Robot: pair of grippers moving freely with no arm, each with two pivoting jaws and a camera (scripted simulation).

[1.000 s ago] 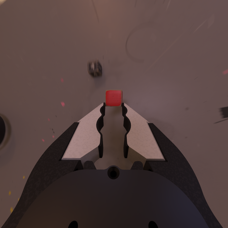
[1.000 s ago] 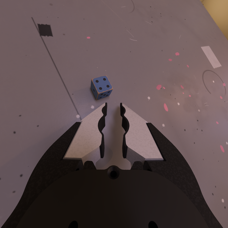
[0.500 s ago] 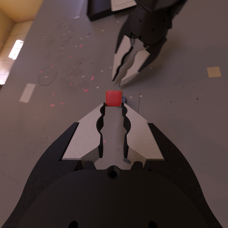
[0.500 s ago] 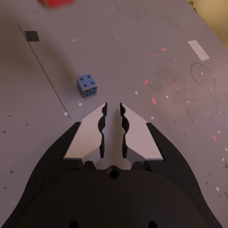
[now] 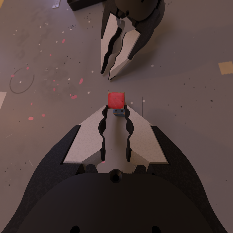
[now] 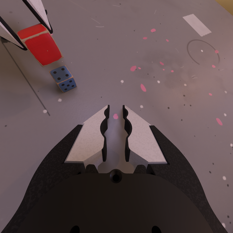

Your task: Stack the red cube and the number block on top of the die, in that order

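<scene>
Left gripper clamps the cube mid-frame, above the die (not touching). Centre it, lower squarely, then release. Right gripper idles, jaws apart, empty.

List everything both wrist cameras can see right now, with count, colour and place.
red cube: one, red with tan edges, held in the air above the die
die: one, blue with black pips, on the table, four pips up
table: one, grey, speckled with pink, white and black flecks
tape patches: one pale, one tan, on the table
black tray: one, at the far table edge, mostly cut off
number block: none in view
left claw: one, black and pale, shut on the red cube
right claw: one, black and pale, slightly open, empty, beside the die
</scene>
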